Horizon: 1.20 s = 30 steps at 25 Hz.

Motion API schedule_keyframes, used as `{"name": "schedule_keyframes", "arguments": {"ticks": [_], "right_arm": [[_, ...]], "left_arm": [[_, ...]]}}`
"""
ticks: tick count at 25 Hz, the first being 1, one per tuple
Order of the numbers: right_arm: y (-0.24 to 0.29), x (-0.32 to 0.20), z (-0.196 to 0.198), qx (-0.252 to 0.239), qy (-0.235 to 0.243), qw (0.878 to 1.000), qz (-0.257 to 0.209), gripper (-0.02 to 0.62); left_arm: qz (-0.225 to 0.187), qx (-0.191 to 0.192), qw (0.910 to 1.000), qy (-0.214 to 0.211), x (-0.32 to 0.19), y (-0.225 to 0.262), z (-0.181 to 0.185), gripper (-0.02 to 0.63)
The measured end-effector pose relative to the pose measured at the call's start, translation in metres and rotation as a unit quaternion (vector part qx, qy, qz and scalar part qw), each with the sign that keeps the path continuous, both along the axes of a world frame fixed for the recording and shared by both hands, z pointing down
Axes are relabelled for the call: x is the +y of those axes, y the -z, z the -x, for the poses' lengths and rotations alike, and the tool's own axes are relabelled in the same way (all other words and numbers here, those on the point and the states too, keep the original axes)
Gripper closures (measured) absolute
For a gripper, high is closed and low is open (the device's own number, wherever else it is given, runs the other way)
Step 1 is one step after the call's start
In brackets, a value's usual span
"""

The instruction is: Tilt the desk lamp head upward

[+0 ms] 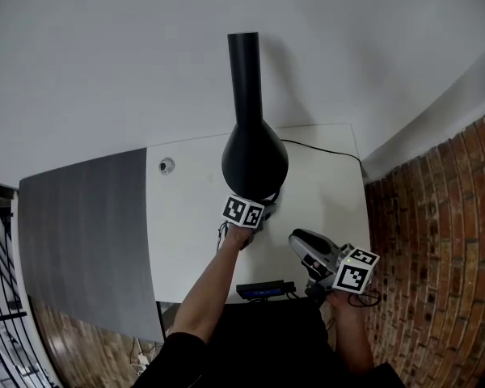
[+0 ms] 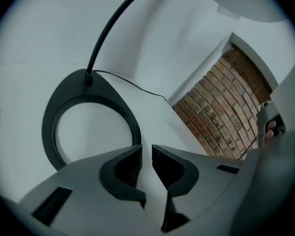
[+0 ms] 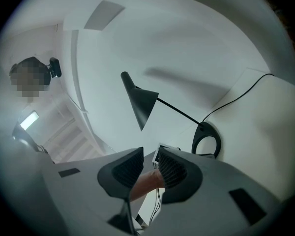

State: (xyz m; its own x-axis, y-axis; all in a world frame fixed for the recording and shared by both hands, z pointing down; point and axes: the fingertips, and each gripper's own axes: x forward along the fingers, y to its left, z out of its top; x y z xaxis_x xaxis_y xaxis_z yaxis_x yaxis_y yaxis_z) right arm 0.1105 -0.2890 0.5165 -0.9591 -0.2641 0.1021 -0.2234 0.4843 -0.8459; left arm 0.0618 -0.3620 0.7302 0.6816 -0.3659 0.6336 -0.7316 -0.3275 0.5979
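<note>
The black desk lamp's cone head (image 1: 255, 153) hangs over the white desk (image 1: 190, 217), seen from above. In the right gripper view the lamp head (image 3: 140, 103) points down, with its thin arm (image 3: 179, 111) running to the ring base (image 3: 206, 140). My left gripper (image 1: 249, 211) sits just below the lamp head, near the base. Its view shows the ring base (image 2: 91, 114) ahead and the curved arm (image 2: 113, 29) rising from it. The left gripper (image 2: 146, 154) has a narrow gap and holds nothing. My right gripper (image 1: 303, 242) hovers at the desk's right front, away from the lamp. The right gripper (image 3: 150, 167) is open and empty.
A brick wall (image 1: 440, 241) stands to the right and a white wall behind the desk. The lamp cord (image 1: 323, 149) runs off the back right corner. A grey panel (image 1: 89, 233) adjoins the desk on the left. A black device (image 1: 263, 289) sits at the front edge, and a small round fitting (image 1: 167, 166) at the back left.
</note>
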Motion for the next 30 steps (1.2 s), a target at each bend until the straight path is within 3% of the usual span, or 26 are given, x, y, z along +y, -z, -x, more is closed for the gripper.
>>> {"name": "schedule_keyframes", "arguments": {"ticks": [4, 11, 21, 30], "right_arm": [[0.000, 0.000, -0.005, 0.000, -0.002, 1.000, -0.002, 0.515], [-0.004, 0.003, -0.003, 0.002, 0.002, 1.000, 0.006, 0.515], [-0.002, 0.004, 0.006, 0.004, 0.017, 1.000, 0.002, 0.515], [0.001, 0.005, 0.012, 0.007, 0.031, 0.999, -0.004, 0.515]], "left_arm": [[-0.003, -0.044, 0.9990, 0.002, -0.001, -0.005, 0.014, 0.413], [-0.012, -0.062, 0.9978, -0.020, -0.001, -0.006, 0.002, 0.407], [-0.031, -0.059, 0.9977, 0.015, -0.008, -0.004, -0.005, 0.409], [-0.033, -0.020, 0.9967, 0.071, -0.017, 0.001, -0.007, 0.421]]}}
